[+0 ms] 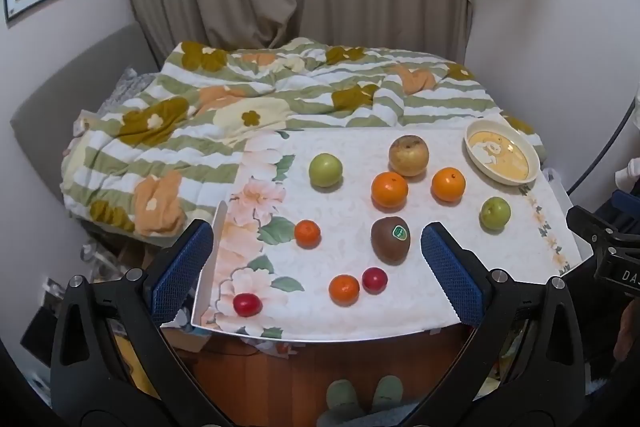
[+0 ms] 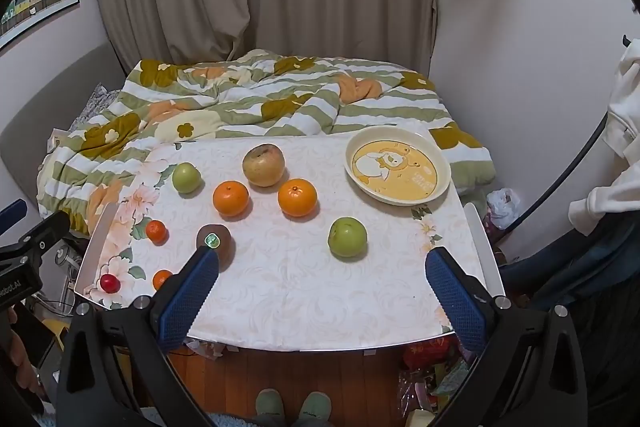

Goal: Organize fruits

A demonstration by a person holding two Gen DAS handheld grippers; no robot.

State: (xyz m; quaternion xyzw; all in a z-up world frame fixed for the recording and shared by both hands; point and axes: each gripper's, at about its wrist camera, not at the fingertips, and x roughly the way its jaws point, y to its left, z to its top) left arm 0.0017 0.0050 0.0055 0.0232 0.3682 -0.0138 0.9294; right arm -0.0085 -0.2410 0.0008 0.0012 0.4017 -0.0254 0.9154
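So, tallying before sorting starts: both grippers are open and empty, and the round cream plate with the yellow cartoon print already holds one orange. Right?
Not quite. The round cream plate with the yellow cartoon print holds nothing, as the right wrist view shows. Both grippers, left gripper and right gripper, are open and empty.

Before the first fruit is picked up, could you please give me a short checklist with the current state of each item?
1. Left hand-held gripper open with nothing between its fingers: ok.
2. Right hand-held gripper open and empty: ok.
3. Yellow dish holds nothing and has room for fruit: ok.
4. All fruit sits on the table, none in the dish; the green apple is nearest it, with clear space around it: ok.
5. Kiwi visible to the right camera: not ok, the gripper's finger partly hides it.
6. Whether the dish is the intended destination: cannot tell.
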